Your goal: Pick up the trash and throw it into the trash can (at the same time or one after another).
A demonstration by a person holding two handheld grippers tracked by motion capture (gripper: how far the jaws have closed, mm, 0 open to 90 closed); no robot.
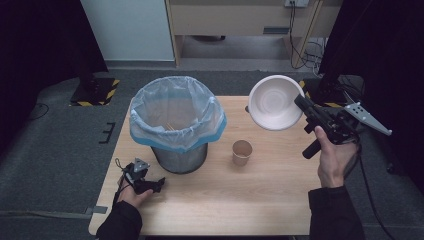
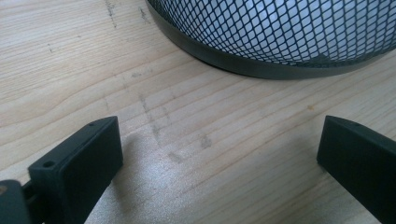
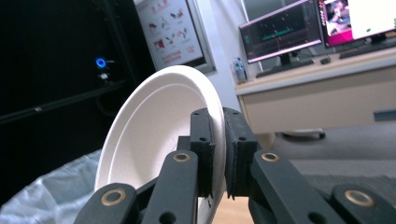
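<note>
While the right claw [image 1: 303,104] holds a white plate [image 1: 274,101] aloft at the bench's [image 1: 260,200] far right corner, the left claw [image 1: 159,183] rests low on the wood beside a mesh bin [image 1: 179,159]. In the right gripper view, the two black jaws are pressed together on the plate's [image 3: 149,135] rim, and the plate stands tilted on edge, its hollow face turned toward the bin's liner [image 3: 42,200] at lower left. From the high view the plate hangs above the bench, well clear of the surface, with the person's right hand [image 1: 334,159] gripping the tool below it. A small paper cup [image 1: 242,152] stands upright on the bench between bin and plate, just right of the bin. The bin, lined with a clear bag [image 1: 176,112] edged in blue, sits left of centre. In the left gripper view the jaws stand wide apart with bare wood [image 2: 187,140] between them and the bin's mesh wall [image 2: 280,32] just ahead.
</note>
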